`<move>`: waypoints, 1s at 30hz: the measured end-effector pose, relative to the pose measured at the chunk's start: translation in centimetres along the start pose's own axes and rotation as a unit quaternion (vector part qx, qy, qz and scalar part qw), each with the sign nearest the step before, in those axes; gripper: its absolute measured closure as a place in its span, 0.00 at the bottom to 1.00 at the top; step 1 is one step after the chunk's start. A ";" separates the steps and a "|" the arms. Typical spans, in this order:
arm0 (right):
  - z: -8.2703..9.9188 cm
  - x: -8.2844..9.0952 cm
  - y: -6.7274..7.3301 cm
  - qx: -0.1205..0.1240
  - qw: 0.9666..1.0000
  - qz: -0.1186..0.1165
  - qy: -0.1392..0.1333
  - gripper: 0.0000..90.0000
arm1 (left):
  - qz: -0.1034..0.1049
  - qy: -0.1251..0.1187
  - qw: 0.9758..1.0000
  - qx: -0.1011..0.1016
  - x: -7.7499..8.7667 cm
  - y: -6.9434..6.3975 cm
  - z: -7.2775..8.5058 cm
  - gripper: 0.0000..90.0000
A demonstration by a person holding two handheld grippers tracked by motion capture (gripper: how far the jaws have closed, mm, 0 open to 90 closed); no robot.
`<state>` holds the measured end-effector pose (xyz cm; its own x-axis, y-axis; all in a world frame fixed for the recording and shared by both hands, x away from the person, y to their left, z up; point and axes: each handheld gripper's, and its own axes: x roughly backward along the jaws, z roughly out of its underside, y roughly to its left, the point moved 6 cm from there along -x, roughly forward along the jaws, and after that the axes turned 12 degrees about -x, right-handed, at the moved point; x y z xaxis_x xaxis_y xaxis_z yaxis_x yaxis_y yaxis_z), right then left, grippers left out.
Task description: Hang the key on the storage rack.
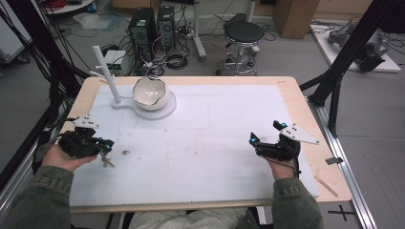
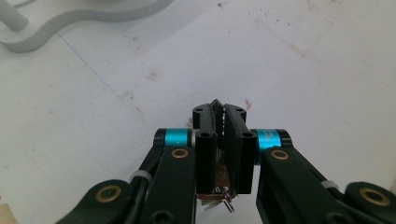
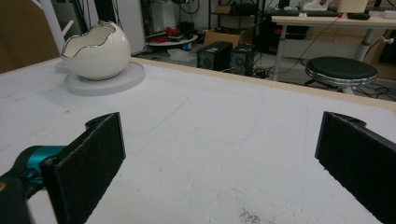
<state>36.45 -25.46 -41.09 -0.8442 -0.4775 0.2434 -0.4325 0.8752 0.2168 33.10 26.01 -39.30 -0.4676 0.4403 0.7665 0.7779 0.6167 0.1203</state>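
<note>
You're holding the bunch of keys (image 1: 106, 160) in the left gripper (image 1: 106, 144), jaws clamped tight on it, the keys dangling just above the white mat (image 1: 215, 138) near its left edge. Keep the squeeze firm and lift slowly so nothing swings loose, heading for the egg-shaped bowl (image 1: 150, 92) on the white stand (image 1: 165, 109). The right gripper (image 1: 266, 135) is resting on the mat, jaws wide apart and empty, so leave it parked.

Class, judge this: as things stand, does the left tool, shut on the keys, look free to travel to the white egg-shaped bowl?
Probably yes: the white mat between the left tool, shut on the keys, and the white egg-shaped bowl looks bare.
</note>
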 end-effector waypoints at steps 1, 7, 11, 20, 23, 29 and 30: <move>0.0 0.0 0.0 0.000 1.000 0.000 0.000 0.00 | -0.001 -0.001 1.000 0.000 0.2 0.1 -0.2 0.92; 0.0 0.0 0.0 0.000 1.000 -0.001 0.001 0.00 | -0.006 -0.007 1.000 -0.002 0.9 0.9 -1.2 0.92; 0.0 -0.1 -0.1 -0.001 1.000 0.000 -0.001 0.00 | -0.009 -0.014 1.000 0.008 1.3 1.6 -1.7 0.92; 0.0 0.1 -0.3 -0.006 1.000 0.001 -0.001 0.00 | -0.003 -0.030 0.999 0.012 2.2 2.8 -3.3 0.92; 0.1 0.2 -0.4 -0.006 1.000 0.003 0.000 0.00 | 0.000 -0.040 0.999 0.017 2.4 3.3 -3.9 0.92; 0.0 0.5 -0.5 -0.001 1.000 0.006 -0.005 0.01 | -0.010 -0.050 0.999 0.020 2.6 4.8 -4.7 0.92; 0.0 0.5 -0.5 -0.001 1.000 0.006 -0.005 0.01 | -0.010 -0.051 0.998 0.021 2.6 5.0 -4.7 0.92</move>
<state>36.25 -26.15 -41.12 -0.8527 -0.4659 0.2362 -0.4216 0.8809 0.2151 37.75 27.15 -33.73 -0.5254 0.4896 0.6959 0.7505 0.6520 0.1079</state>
